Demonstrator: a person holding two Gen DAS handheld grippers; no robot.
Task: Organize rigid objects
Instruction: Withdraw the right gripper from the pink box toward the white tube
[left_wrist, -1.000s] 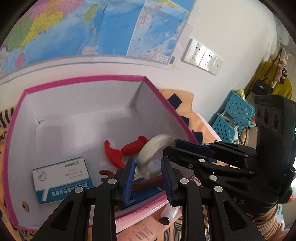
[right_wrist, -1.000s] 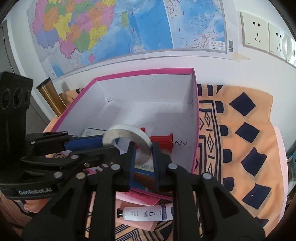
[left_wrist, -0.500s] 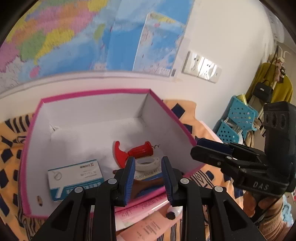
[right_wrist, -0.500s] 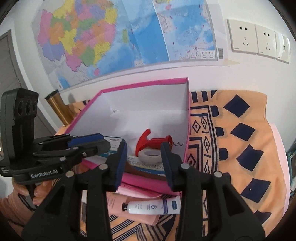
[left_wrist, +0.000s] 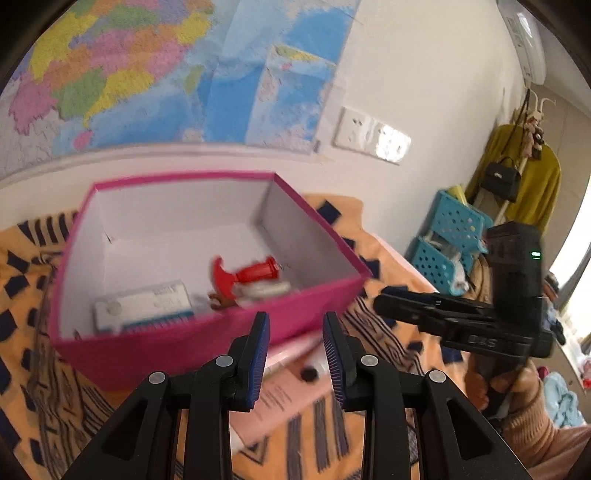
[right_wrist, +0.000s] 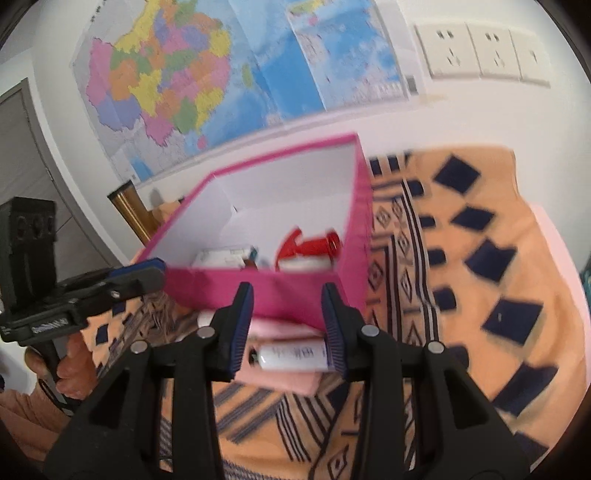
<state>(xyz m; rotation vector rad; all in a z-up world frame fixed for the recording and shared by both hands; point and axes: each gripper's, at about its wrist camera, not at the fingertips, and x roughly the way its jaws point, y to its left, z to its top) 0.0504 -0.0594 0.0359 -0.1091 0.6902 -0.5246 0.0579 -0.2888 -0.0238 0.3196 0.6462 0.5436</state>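
Hovering near the pink box (right_wrist: 280, 291), the right gripper (right_wrist: 287, 321) and left gripper (left_wrist: 295, 350) are both holding their jaws apart, gripping nothing.

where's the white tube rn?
Right wrist view: white tube lies on the pink booklet, just outside the pink box's near wall, seen between the right gripper's jaws.

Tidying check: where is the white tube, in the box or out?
Out. The tube lies on pink paper before the box.

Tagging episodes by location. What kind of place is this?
Probably a home room: wall map, wall sockets, a coat and handbag on a rack, and a patterned cloth under a pink box.
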